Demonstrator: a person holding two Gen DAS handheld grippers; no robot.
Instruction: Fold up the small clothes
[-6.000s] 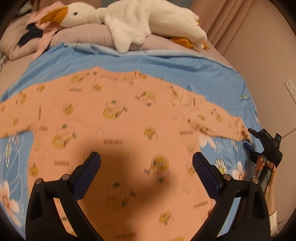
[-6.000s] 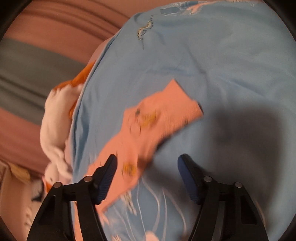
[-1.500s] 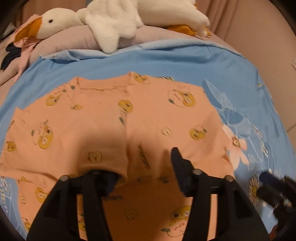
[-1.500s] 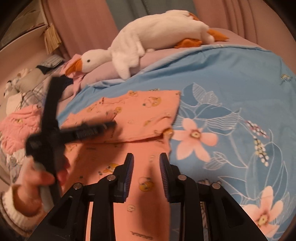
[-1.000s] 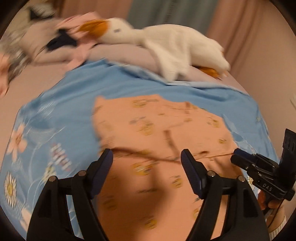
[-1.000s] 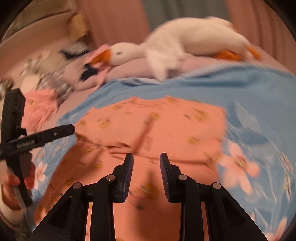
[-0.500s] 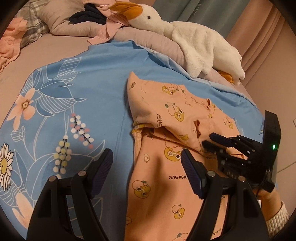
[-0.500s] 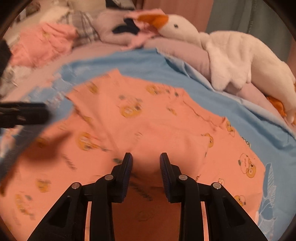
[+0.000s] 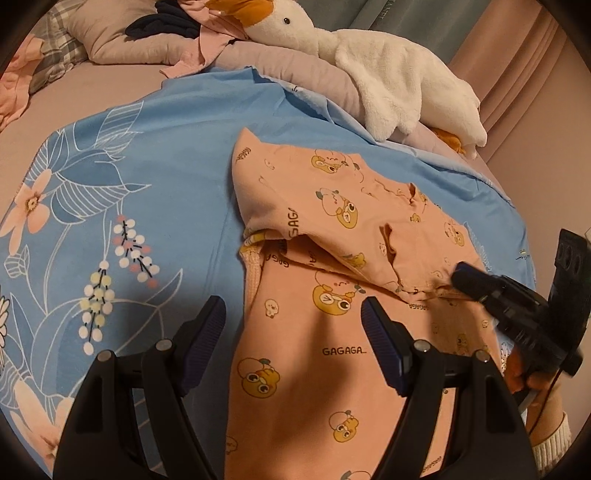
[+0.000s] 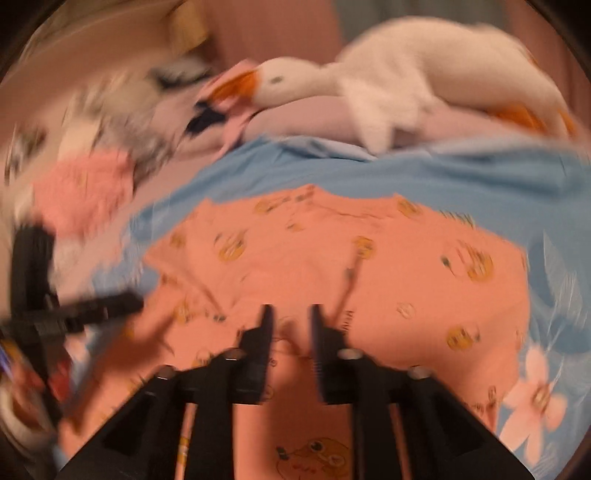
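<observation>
The peach shirt point(image 9: 343, 280) lies on the blue sheet point(image 9: 147, 158), below the plush goose point(image 9: 369, 70), sleeves folded in. Those loose flaps could spring open if dragged. The left gripper point(image 9: 293, 325) hovers spread wide over its left edge; the right gripper point(image 10: 290, 325) is nearly pressed together, but blur hides whether it pinches cloth.

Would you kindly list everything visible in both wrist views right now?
Top: one, orange with cartoon print, on the sheet, sleeves folded in.
Sheet: one, blue with flowers, spread over the bed.
Goose: one, white plush with orange beak, lying behind the sheet.
Pillow: one, mauve, far left.
Clothes: a pile, navy and pink, by the goose's beak.
Pink garment: one, far left; blurred.
Curtains: pink and grey-green, behind the bed.
Left gripper: open, above the top's left edge.
Right gripper: fingers narrowly apart, over the top's middle.
</observation>
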